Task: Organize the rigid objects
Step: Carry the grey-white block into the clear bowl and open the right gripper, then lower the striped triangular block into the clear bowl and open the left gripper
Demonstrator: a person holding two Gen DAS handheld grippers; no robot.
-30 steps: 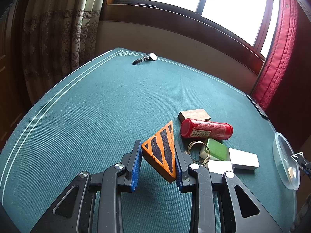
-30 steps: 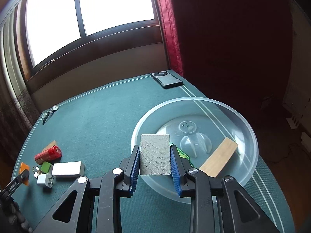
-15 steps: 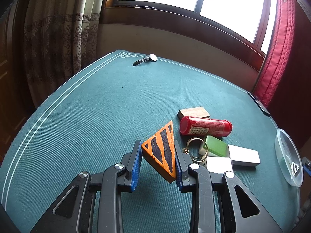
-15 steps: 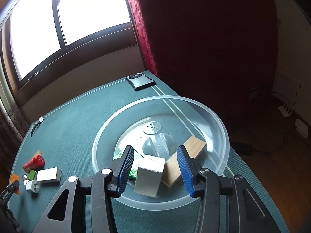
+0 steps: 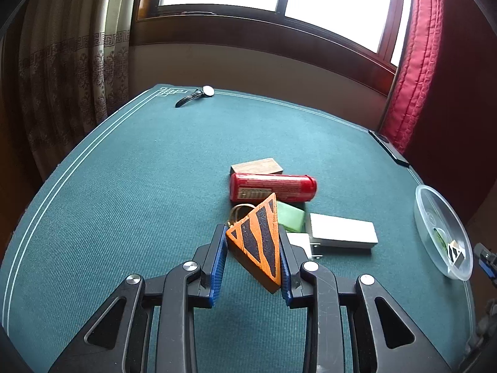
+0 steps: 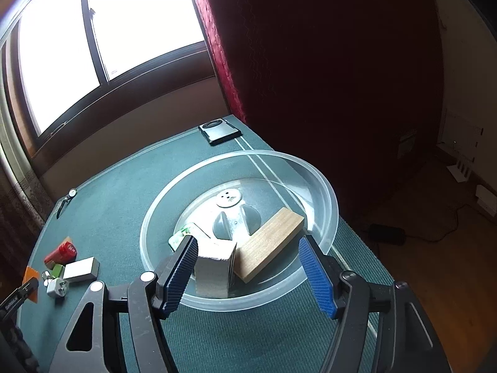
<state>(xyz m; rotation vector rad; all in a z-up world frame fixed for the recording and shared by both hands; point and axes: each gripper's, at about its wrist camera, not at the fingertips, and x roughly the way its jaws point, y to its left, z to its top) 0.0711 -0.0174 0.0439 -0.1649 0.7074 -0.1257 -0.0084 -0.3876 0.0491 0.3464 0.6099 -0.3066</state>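
While right gripper (image 6: 251,275) opens (grey block (image 6: 214,272) loose), left gripper (image 5: 252,261) pinching wedge (image 5: 259,242)

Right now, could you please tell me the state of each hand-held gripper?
Left hand-held gripper: shut on the orange-and-black striped wedge.
Right hand-held gripper: jaws opening, holding nothing; grey block lies free in the clear plastic bowl.

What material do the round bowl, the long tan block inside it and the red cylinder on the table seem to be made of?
Round bowl: probably clear plastic, slightly frosted; the table's lines show through it.
Long tan block: likely unpainted wood, matte; fine grain runs along its length.
Red cylinder: glossy, with a printed label; plastic or metal, I cannot tell which.
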